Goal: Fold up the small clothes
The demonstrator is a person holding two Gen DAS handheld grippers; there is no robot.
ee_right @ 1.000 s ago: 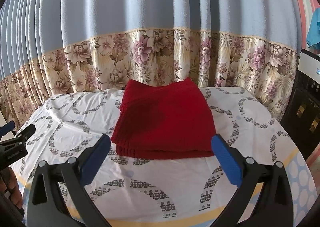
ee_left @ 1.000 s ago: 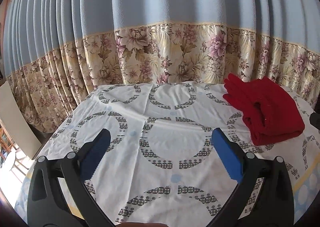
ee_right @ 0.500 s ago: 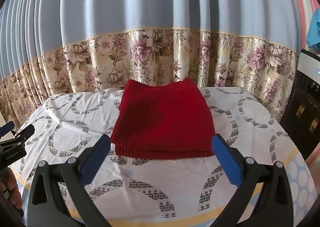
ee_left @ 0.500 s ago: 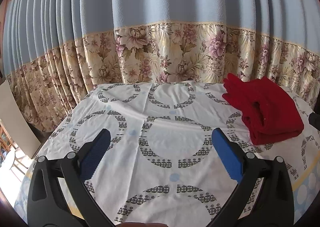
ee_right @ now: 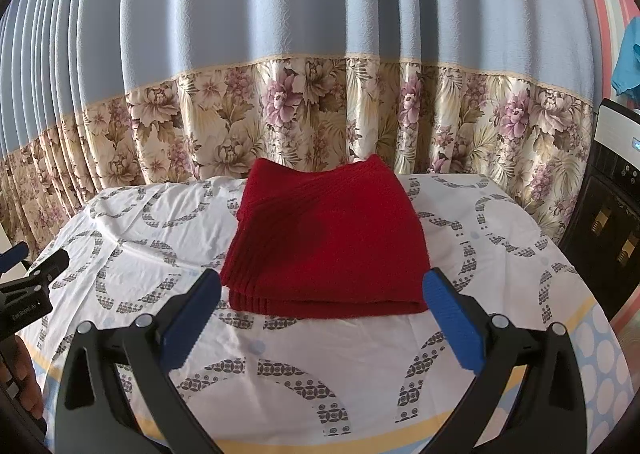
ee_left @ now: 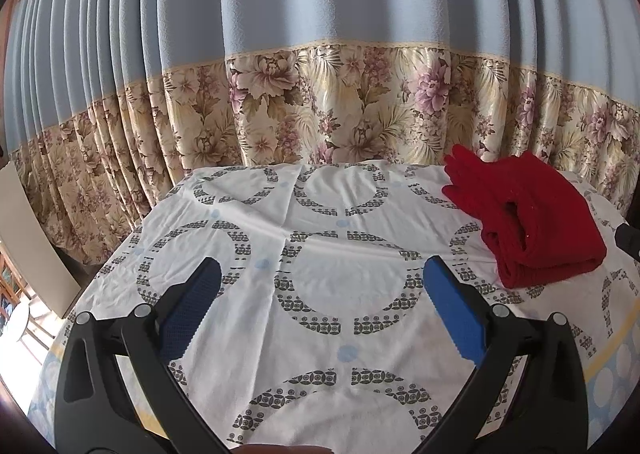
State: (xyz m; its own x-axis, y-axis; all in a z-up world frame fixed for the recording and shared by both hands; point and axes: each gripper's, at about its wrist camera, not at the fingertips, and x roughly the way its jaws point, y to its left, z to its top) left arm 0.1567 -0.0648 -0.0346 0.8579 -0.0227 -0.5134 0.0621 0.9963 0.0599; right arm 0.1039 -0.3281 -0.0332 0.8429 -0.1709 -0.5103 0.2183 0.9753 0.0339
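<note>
Behind the table hung a pleated pale-blue curtain with a floral beige lower band [ee_right: 320, 122], filling the back of both views. At the far right of the right wrist view stood a dark water dispenser with a white top panel [ee_right: 612, 206], and above it a scrap of turquoise cloth [ee_right: 628, 58] showed at the edge.

A folded dark-red knitted garment [ee_right: 328, 246] lay flat on the white tablecloth printed with grey rings [ee_right: 360, 358], directly ahead of the right gripper [ee_right: 322, 318], whose blue-padded fingers were spread wide apart with nothing between them; the garment's near edge sat just beyond the fingertips. Nothing lay between gripper and garment.

From the left wrist view the same garment [ee_left: 524, 222] lay off to the right, well apart from the left gripper [ee_left: 320, 310], which was likewise spread wide and held nothing, over bare cloth [ee_left: 320, 254]. The left gripper's black frame [ee_right: 28, 290] showed at the left edge of the right view.
</note>
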